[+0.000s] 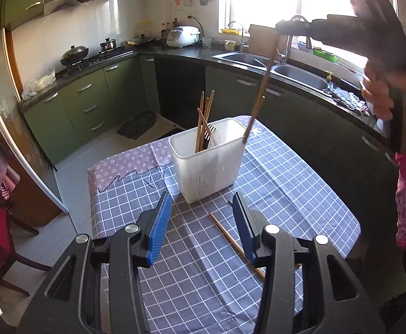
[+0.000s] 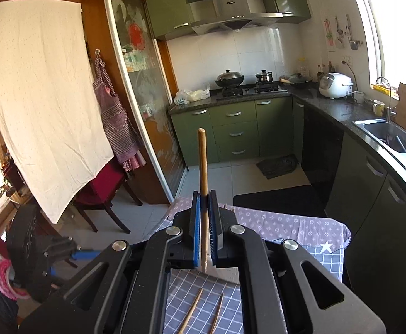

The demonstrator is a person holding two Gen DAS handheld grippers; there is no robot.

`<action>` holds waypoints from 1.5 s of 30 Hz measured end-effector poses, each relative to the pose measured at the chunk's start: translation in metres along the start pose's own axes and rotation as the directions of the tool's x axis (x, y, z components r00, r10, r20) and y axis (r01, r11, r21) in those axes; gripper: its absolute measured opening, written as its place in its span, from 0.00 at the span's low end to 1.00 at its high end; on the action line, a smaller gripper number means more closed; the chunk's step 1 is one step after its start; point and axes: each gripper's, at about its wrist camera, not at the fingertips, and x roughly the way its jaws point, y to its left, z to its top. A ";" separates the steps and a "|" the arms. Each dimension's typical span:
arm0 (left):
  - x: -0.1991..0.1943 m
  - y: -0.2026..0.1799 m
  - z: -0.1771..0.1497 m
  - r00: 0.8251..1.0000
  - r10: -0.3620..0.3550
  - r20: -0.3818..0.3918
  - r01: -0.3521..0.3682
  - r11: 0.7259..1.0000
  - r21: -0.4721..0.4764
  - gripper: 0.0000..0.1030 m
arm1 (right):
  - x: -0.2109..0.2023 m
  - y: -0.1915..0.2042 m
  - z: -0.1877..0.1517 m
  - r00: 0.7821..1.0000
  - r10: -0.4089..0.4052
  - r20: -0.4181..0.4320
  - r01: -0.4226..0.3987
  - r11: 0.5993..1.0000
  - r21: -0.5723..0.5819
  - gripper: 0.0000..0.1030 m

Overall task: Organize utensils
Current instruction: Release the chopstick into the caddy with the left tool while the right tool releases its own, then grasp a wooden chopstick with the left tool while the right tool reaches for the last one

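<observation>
A white utensil holder (image 1: 208, 161) stands on the checked tablecloth (image 1: 191, 278) and holds several wooden chopsticks (image 1: 204, 117), a black fork and a white spoon. My left gripper (image 1: 203, 222) is open and empty, low over the cloth in front of the holder. One chopstick (image 1: 236, 243) lies on the cloth by its right finger. My right gripper (image 2: 205, 222) is shut on an upright wooden chopstick (image 2: 203, 164). In the left wrist view it (image 1: 294, 25) hangs above the holder, its chopstick (image 1: 261, 89) reaching down to the holder's right rim. Two chopsticks (image 2: 203, 313) lie below it.
The table stands in a kitchen. A dark counter with a double sink (image 1: 272, 66) runs along the right. Green cabinets (image 1: 91, 103) and a stove with pots (image 1: 74, 54) are behind. A red chair (image 2: 102, 192) stands left of the table. My hand (image 1: 384, 103) holds the right gripper.
</observation>
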 end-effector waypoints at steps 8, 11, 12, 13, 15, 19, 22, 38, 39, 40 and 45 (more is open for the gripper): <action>0.014 -0.014 -0.018 0.997 -0.043 -0.068 0.044 0.999 0.015 0.43 | 0.058 -0.010 0.008 0.991 -0.121 -0.066 0.121 0.993 -0.003 0.07; 0.018 -0.014 -0.019 0.996 -0.042 -0.083 0.044 0.999 0.011 0.43 | 0.078 -0.012 -0.005 0.985 -0.136 -0.106 0.135 0.991 -0.018 0.07; 0.018 -0.014 -0.019 0.995 -0.043 -0.087 0.044 0.999 0.010 0.43 | 0.085 -0.013 -0.009 0.983 -0.141 -0.121 0.139 0.990 -0.027 0.07; 0.019 -0.014 -0.020 0.995 -0.042 -0.089 0.043 0.999 0.010 0.43 | 0.090 -0.013 -0.013 0.981 -0.145 -0.131 0.141 0.989 -0.035 0.07; 0.018 -0.014 -0.019 0.995 -0.041 -0.090 0.042 0.999 0.011 0.43 | 0.094 -0.011 -0.018 0.980 -0.142 -0.138 0.137 0.990 -0.044 0.13; 0.024 -0.015 -0.020 0.993 -0.041 -0.111 0.042 0.999 0.007 0.43 | 0.067 -0.002 -0.017 0.991 -0.104 -0.081 0.100 0.994 -0.047 0.13; 0.034 -0.017 -0.021 0.990 -0.043 -0.134 0.044 0.999 0.006 0.43 | 0.024 0.009 -0.022 0.998 -0.061 -0.018 0.060 0.996 -0.066 0.14; 0.173 -0.031 -0.061 0.871 -0.127 -0.474 0.010 0.970 -0.242 0.40 | 0.006 -0.057 -0.184 0.942 -0.143 -0.302 0.137 0.990 -0.041 0.24; 0.179 -0.032 -0.062 0.868 -0.119 -0.481 -0.005 0.969 -0.248 0.39 | 0.009 -0.063 -0.192 0.938 -0.143 -0.315 0.140 0.990 -0.033 0.24; 0.185 -0.032 -0.063 0.864 -0.114 -0.491 -0.019 0.966 -0.259 0.38 | 0.012 -0.067 -0.197 0.934 -0.145 -0.325 0.145 0.989 -0.024 0.24; 0.210 -0.035 -0.064 0.844 -0.090 -0.528 -0.067 0.960 -0.270 0.28 | 0.020 -0.085 -0.206 0.927 -0.137 -0.349 0.148 0.989 0.003 0.24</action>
